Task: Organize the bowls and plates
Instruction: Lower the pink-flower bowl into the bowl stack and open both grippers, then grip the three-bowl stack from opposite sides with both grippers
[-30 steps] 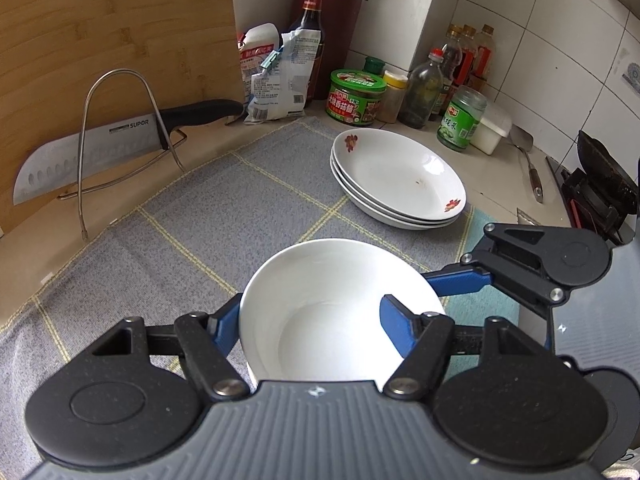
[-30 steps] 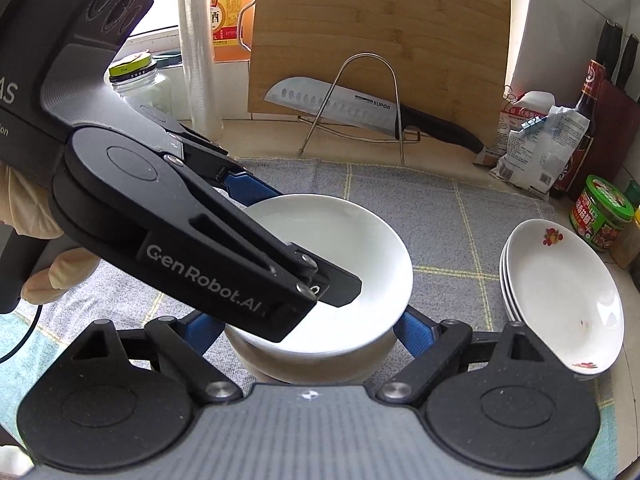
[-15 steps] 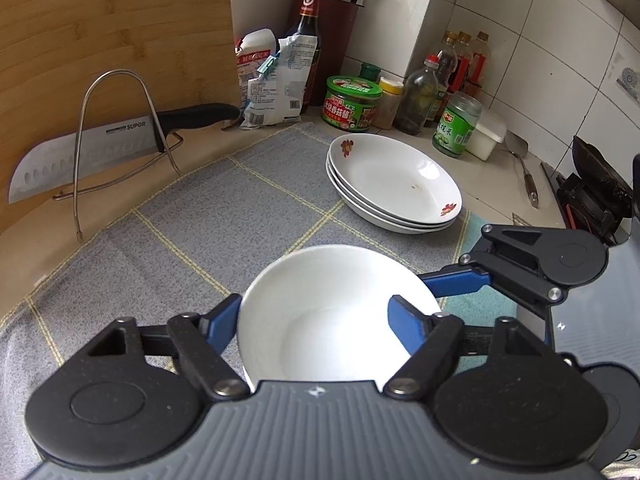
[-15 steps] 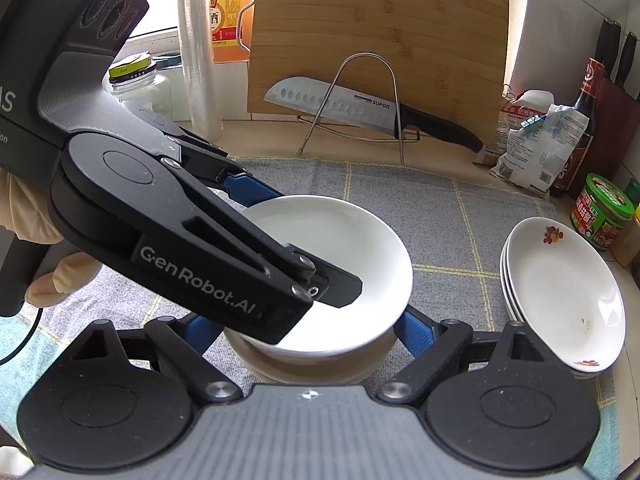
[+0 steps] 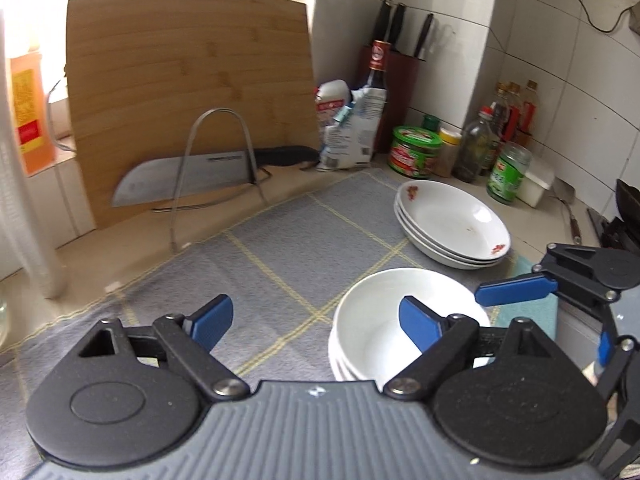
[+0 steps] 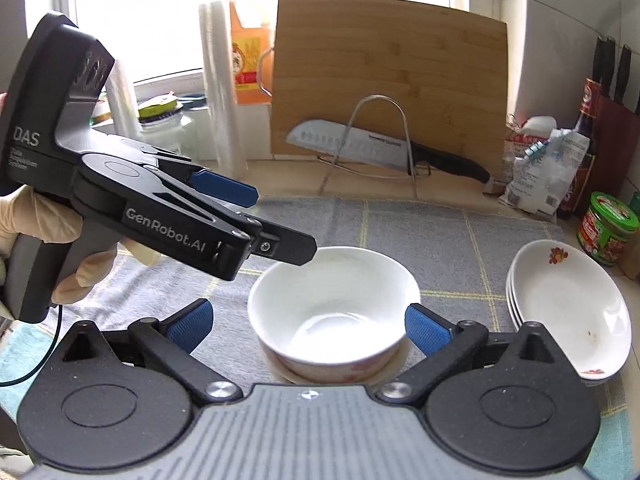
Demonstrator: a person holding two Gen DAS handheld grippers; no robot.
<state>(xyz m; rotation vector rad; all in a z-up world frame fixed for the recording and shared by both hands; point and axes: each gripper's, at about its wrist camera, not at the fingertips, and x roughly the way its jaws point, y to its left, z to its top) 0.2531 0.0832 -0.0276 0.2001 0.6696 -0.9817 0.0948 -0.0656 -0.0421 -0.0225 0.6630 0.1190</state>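
Left wrist view: the left gripper (image 5: 316, 320) has its jaws opening with only the grey mat (image 5: 280, 248) between them; the stacked white bowls (image 5: 384, 328) sit at its 3 o'clock, the stack of plates (image 5: 452, 226) at 1 o'clock beyond.

Right wrist view: the right gripper (image 6: 308, 326) is opening wide, its pads straddling the bowls without touching. The plates lie at 3 o'clock on the counter (image 6: 576, 224).

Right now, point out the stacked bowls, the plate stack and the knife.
stacked bowls (image 6: 336, 304): right wrist view, top bowl's inside.
plate stack (image 6: 572, 312): right wrist view, top plate's face.
knife (image 6: 348, 144): right wrist view, blade.
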